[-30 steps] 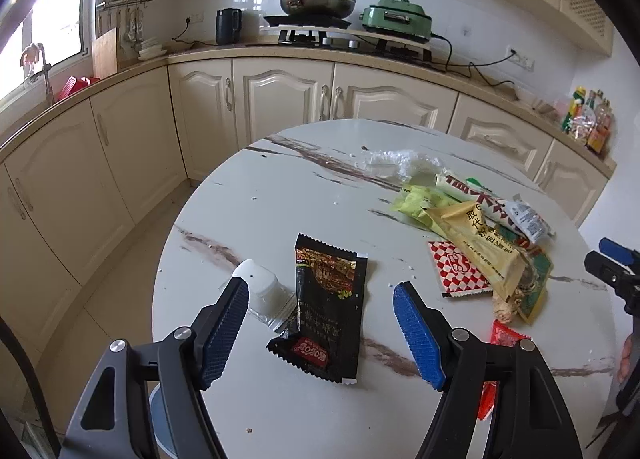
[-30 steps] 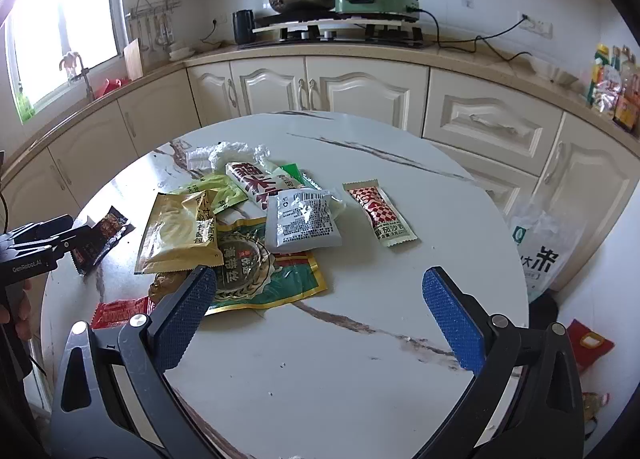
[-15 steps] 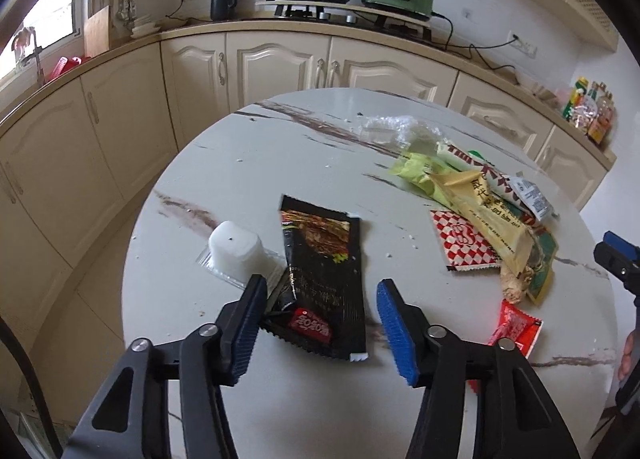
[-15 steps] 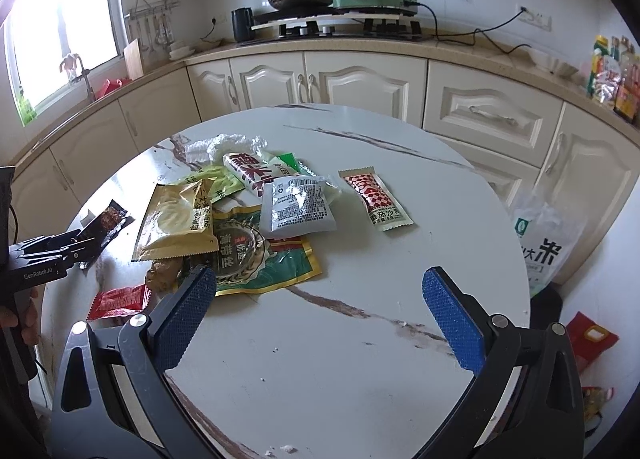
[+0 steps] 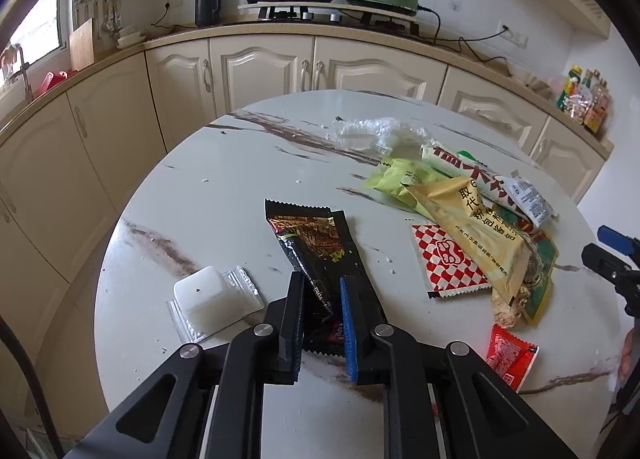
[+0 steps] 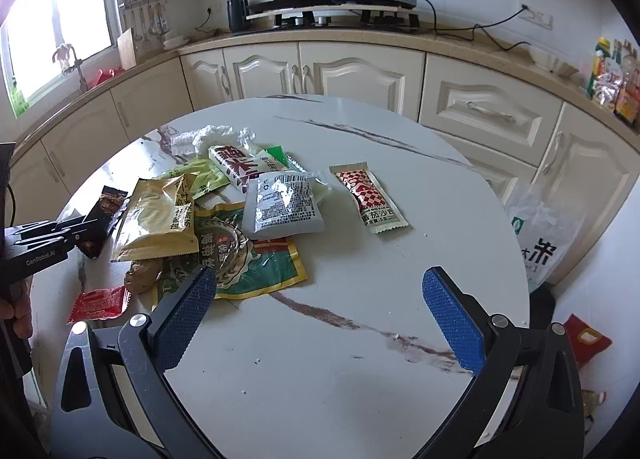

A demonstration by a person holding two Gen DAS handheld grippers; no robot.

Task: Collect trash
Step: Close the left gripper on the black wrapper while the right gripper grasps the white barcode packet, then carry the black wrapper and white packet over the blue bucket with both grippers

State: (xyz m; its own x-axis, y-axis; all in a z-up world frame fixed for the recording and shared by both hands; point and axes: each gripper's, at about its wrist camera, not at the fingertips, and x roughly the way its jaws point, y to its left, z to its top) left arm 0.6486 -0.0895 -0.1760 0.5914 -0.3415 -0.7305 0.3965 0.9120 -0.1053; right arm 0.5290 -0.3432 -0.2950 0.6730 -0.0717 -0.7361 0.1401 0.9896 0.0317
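Observation:
My left gripper [image 5: 320, 283] is shut on the near end of a black snack wrapper [image 5: 316, 243] lying on the round marble table [image 5: 224, 187]. The same wrapper [image 6: 102, 215] and left gripper [image 6: 80, 225] show at the far left of the right wrist view. My right gripper [image 6: 320, 291] is open and empty above the table's near side. A pile of wrappers lies in the middle: a yellow packet [image 6: 160, 219], a white packet [image 6: 282, 205], a green-and-red bag [image 6: 248, 263], a red-checked sachet [image 6: 368, 199] and a small red sachet [image 6: 98, 303].
A white plastic cup with its seal [image 5: 208, 299] lies left of the left gripper. Crumpled clear plastic [image 5: 376, 133] sits at the far side of the pile. A white plastic bag [image 6: 540, 235] stands on the floor right of the table. Kitchen cabinets [image 5: 260, 67] ring the room.
My left gripper moved forward and down onto the black wrapper and closed from wide open to shut on it. The right gripper stayed open and barely moved.

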